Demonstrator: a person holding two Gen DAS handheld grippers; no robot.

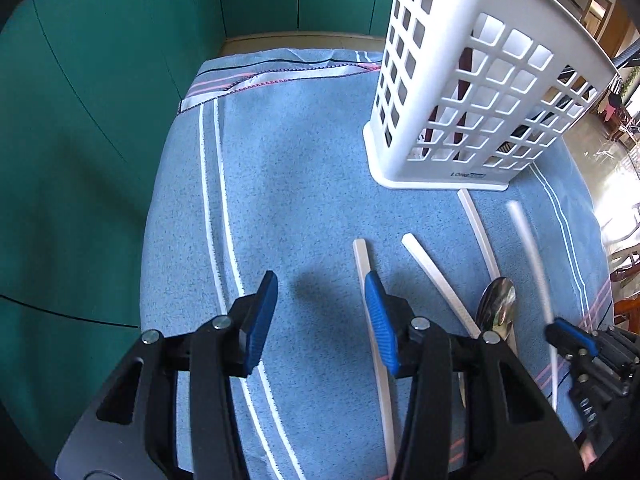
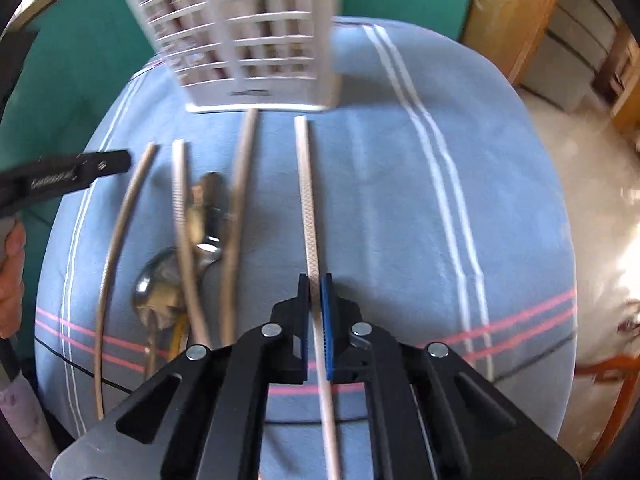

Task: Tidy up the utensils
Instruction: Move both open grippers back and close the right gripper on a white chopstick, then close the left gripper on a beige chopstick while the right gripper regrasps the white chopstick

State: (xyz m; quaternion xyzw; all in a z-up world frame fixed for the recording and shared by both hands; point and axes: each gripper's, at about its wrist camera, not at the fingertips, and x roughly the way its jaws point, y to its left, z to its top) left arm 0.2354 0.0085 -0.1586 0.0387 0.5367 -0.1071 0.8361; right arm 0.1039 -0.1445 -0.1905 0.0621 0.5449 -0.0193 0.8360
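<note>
My right gripper [image 2: 316, 280] is shut on a white chopstick [image 2: 306, 184], which runs between its blue pads and points at the white lattice utensil basket [image 2: 248, 40]. The left wrist view shows the same chopstick [image 1: 532, 256] tilted up off the cloth in that gripper [image 1: 568, 332]. My left gripper [image 1: 320, 280] hangs open over bare cloth, with nothing between its pads. Another chopstick [image 1: 362, 260] lies flat and passes under its right finger. Two more chopsticks [image 1: 436, 280] [image 1: 480, 232] and a steel spoon [image 1: 496, 306] lie between the grippers. A second spoon [image 2: 160, 288] shows among them.
A blue striped cloth [image 1: 300, 160] covers the small table. The basket [image 1: 480, 100] stands upright at its far right, with dark utensils inside. Green cabinet doors [image 1: 80, 120] close off the left and back. A person's hand [image 2: 10, 280] is at the left edge.
</note>
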